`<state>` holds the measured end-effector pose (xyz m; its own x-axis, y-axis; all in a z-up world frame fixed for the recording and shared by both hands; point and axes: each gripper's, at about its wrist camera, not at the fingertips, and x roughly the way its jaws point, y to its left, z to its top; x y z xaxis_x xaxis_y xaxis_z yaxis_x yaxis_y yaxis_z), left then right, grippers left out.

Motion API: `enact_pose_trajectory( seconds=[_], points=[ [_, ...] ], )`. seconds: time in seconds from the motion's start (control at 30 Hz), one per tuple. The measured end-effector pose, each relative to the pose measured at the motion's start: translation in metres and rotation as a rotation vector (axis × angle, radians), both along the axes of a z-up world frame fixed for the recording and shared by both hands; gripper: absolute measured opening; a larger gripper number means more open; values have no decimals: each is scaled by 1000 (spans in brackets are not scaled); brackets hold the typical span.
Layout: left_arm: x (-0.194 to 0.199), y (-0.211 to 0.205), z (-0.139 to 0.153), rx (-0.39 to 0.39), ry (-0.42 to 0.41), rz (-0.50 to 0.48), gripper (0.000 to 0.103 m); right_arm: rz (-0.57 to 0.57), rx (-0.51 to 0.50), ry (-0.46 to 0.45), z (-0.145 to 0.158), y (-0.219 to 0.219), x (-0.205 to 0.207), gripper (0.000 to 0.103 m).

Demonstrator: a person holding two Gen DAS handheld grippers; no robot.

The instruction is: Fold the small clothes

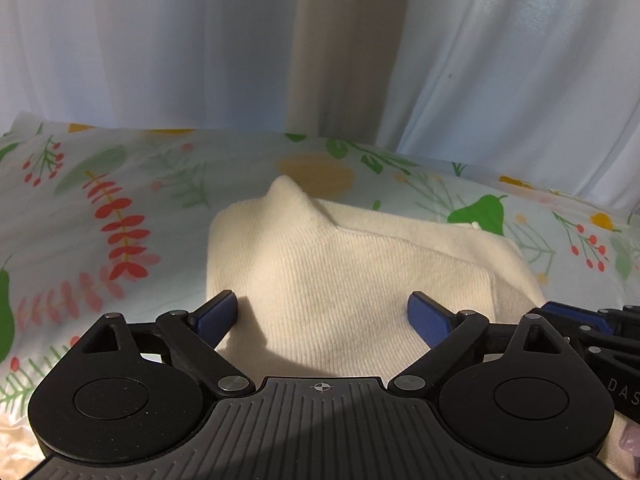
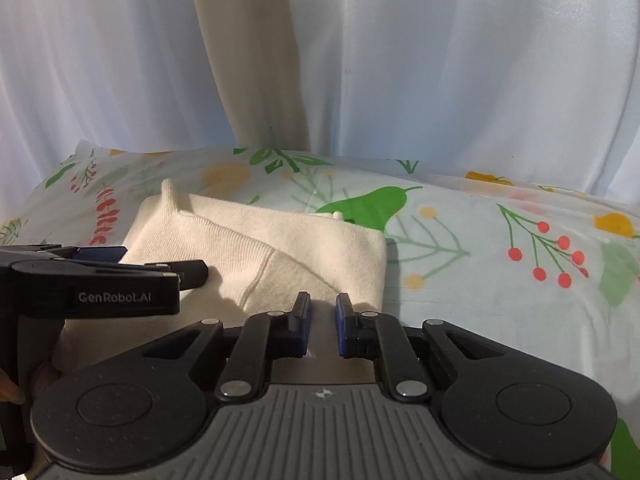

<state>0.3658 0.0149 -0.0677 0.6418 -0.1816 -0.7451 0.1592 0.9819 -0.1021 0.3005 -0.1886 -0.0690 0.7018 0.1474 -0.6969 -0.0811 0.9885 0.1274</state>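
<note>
A cream knitted garment [image 1: 360, 264] lies folded on the floral bed sheet [image 1: 80, 220], with one corner poking up at its far left. My left gripper [image 1: 324, 316] is open, its blue pads spread wide over the garment's near edge, holding nothing. In the right wrist view the garment [image 2: 280, 248] lies left of centre. My right gripper [image 2: 323, 322] hovers at its near right edge with the jaws a narrow gap apart and nothing clearly pinched between them. The left gripper [image 2: 132, 264] shows there from the side, over the garment's left edge.
White curtains [image 2: 440, 60] with a beige strip [image 2: 256, 60] hang behind the bed. The floral sheet [image 2: 500, 240] stretches to the right of the garment. The right gripper's body [image 1: 592, 328] sits close beside my left gripper.
</note>
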Motion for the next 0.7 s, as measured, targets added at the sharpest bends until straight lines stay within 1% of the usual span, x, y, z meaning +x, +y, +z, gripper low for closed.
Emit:
enact_pose_trajectory(
  seconds=[0.07, 0.1, 0.17, 0.23, 0.27, 0.3, 0.33, 0.37, 0.4, 0.47, 0.5, 0.53, 0.57, 0.6, 0.67, 0.7],
  points=[
    [-6, 8, 7, -37, -3, -15, 95, -1, 46, 1, 6, -6, -11, 12],
    [-7, 10, 9, -51, -2, -17, 95, 9, 71, -8, 9, -7, -15, 14],
    [-2, 9, 7, -52, 9, -9, 95, 38, 70, -21, 13, -2, -14, 14],
    [8, 4, 0, -38, 35, 7, 95, 67, 32, -15, 14, 9, -7, 14],
    [11, 1, -2, -22, 23, 2, 97, 92, 8, 0, 10, 16, -1, 14],
    [12, -4, -4, 11, 5, -3, 98, 109, -18, 15, 5, 20, 4, 14],
    [12, -7, -6, 36, -8, -8, 99, 119, -56, 11, -2, 24, 8, 14],
    [12, -7, -6, 38, -12, -9, 99, 129, -94, -40, -7, 25, 8, 14],
    [11, -5, -5, 32, -7, -5, 99, 124, -126, -64, -9, 26, 8, 13],
    [3, 5, -1, 28, 2, -3, 98, 55, -177, -51, -5, 26, 6, 13],
    [-6, 12, 3, 24, 3, -6, 98, 5, -192, -40, -1, 22, 1, 20],
    [-15, 18, 7, 8, 1, -11, 97, -25, -174, -38, 4, 16, -8, 21],
    [-30, 29, 11, -31, -2, -17, 97, -46, -128, -42, 10, 6, -21, 21],
    [-43, 38, 15, -71, 3, -18, 97, -59, -56, -47, 17, -7, -41, 24],
    [-75, 59, 20, -162, 29, -9, 97, -59, 49, -61, 26, -22, -77, 29],
    [-92, 68, 21, -193, 46, 6, 97, -51, 101, -77, 29, -29, -104, 37]
  ],
)
